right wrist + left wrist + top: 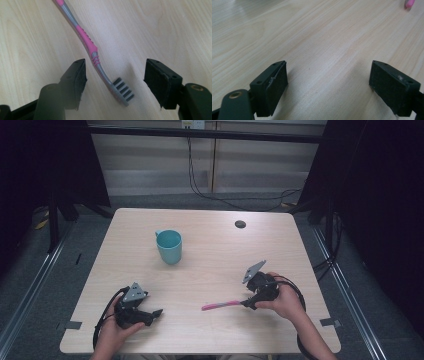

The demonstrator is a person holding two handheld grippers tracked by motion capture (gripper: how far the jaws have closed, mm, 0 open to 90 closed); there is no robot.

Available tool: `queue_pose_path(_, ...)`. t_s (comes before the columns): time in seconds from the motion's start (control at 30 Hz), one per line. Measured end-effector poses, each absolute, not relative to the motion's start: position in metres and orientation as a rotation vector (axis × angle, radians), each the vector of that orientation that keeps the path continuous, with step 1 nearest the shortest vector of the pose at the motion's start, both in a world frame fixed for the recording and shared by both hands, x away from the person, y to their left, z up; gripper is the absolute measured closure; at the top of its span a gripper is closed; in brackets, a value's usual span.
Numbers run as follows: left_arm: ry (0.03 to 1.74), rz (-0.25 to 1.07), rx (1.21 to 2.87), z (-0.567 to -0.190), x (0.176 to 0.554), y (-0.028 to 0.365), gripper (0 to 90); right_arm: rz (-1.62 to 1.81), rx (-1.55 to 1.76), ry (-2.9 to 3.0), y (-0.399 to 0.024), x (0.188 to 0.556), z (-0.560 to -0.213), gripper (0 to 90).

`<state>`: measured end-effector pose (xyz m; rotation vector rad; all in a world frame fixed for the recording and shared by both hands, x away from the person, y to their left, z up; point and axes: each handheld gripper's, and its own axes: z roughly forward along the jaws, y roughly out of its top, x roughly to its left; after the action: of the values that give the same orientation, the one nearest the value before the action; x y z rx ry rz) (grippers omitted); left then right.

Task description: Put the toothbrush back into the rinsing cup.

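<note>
A pink and grey toothbrush (pixel 220 305) lies flat on the wooden table (pixel 210 250), at the front right. In the right gripper view the toothbrush (pixel 87 41) has its dark bristled head between the jaws, and neither pad touches it. My right gripper (pixel 246 303) (pixel 115 75) is open and held low at the brush's head end. My left gripper (pixel 157 312) (pixel 328 75) rests near the front left, open over bare wood. The pink end of the toothbrush (pixel 409 3) peeks in at the top right of the left gripper view.
A teal mug (pixel 169 246) stands upright left of the table's middle, its handle to the far left. A small dark round cap (pixel 240 224) sits in the tabletop near the far edge. Cables hang beyond the table's back.
</note>
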<state>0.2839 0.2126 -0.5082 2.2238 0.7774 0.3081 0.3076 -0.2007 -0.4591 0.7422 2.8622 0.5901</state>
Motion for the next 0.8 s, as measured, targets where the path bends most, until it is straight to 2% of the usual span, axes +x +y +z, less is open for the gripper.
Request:
queue_pose_path(0.17,0.782,0.303,2.221,-0.508,0.284,0.212,14.9,0.576,0.734,2.879,-0.194,0.310,-0.460,37.9)
queue_pose_path(0.37,0.783,0.302,2.218,-0.508,0.284,0.212,14.9,0.518,0.679,2.926,-0.186,0.312,-0.462,47.7)
queue_pose_path(0.5,0.784,0.301,2.217,-0.508,0.284,0.212,14.9,0.458,0.643,2.950,-0.181,0.312,-0.465,50.0)
queue_pose_path(0.8,0.782,0.302,2.220,-0.508,0.284,0.212,14.9,0.334,0.565,3.017,-0.172,0.316,-0.468,67.2)
